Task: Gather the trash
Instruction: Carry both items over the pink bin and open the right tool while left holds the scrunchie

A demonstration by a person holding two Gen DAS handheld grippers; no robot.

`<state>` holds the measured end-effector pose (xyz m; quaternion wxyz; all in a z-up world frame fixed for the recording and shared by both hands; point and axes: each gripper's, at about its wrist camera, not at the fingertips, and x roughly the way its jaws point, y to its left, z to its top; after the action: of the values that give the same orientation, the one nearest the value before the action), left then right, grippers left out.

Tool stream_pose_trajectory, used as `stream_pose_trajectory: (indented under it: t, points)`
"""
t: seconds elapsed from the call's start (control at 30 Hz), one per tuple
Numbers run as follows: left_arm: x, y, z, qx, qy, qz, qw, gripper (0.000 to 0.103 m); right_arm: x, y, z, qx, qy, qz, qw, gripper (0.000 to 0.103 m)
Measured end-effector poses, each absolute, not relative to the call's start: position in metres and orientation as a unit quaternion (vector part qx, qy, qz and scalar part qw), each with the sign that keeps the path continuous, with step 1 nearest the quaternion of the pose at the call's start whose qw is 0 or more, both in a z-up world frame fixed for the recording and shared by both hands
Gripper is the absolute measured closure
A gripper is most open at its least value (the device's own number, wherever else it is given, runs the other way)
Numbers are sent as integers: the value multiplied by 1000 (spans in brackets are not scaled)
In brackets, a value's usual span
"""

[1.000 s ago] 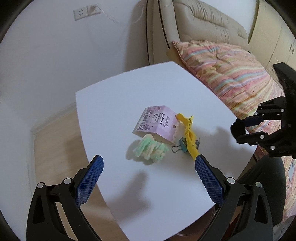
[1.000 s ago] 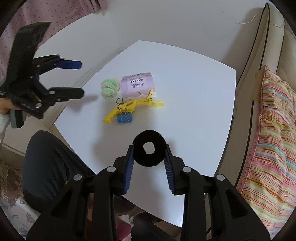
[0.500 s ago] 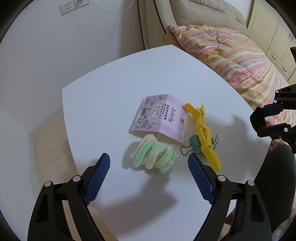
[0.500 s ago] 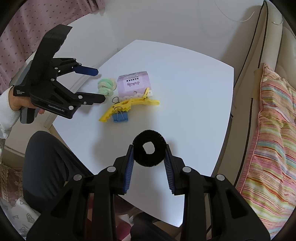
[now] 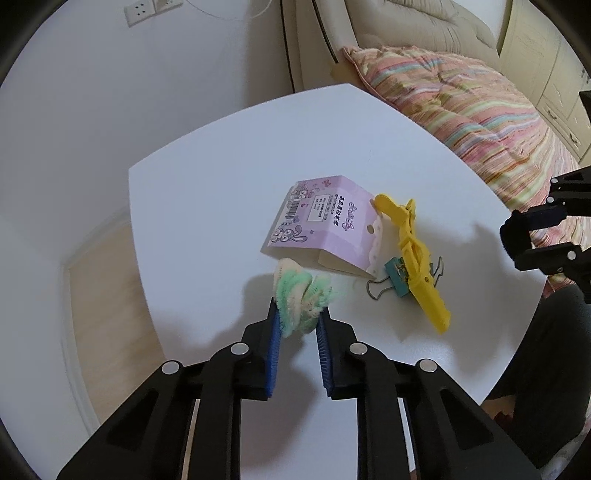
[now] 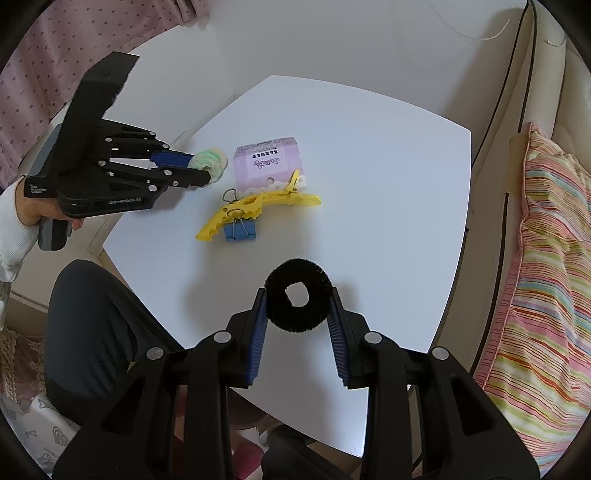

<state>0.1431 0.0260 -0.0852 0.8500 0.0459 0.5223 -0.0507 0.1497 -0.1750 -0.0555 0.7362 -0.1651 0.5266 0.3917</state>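
Squeezing the pastel green-and-cream fluffy scrunchie (image 5: pixel 301 297) between blue-padded fingers (image 5: pixel 273 334): left gripper (image 5: pixel 297 325), jaws just closed in from wide to a narrow gap, pads pressed into both sides of the scrunchie, which bulges out past the fingertips. Angled steeply down over the tabletop (image 5: pixel 207 192), near the edge closest to the person's dark-trousered lap (image 6: pixel 85 332). Held by a hand (image 6: pixel 40 212) in a white sleeve, seen from the right wrist view.

Clamped on a black fuzzy hair tie (image 6: pixel 298 295): right gripper (image 6: pixel 298 314), jaws set only as wide as the ring, a pad flat against each flank, hole facing the camera. Raised over the near part of the tabletop, not far from the corner beside the striped quilt (image 6: pixel 546 266).

Lying toward the middle of the tabletop: purple cartoon-printed card packet (image 5: pixel 321 230), folded, barcode end toward the far edge. Just beside the scrunchie, touching or nearly so; cannot tell which. Against the packet's hole-punched end, a yellow plastic hair clip (image 5: pixel 415 254), lengthwise toward the near edge. Under the clip's middle, a blue binder clip (image 6: pixel 240 230), wire handles splayed out on the packet side.

Beyond the far edge, a white wall with a socket (image 5: pixel 142 14); cream upholstered headboard (image 5: pixel 388 33) behind the quilt.
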Motion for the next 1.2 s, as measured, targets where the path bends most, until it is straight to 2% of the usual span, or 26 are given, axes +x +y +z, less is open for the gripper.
stream_pose_trajectory:
  t: [0.7,1.2]
  points:
    - [57,-7,-28,10,456,-40,889,85,113,-182,-26,-168,485,390,764,71]
    - [1,-43,-20,-3,414,-46,909,85,42,-195,-4,-160,449,410,778,71]
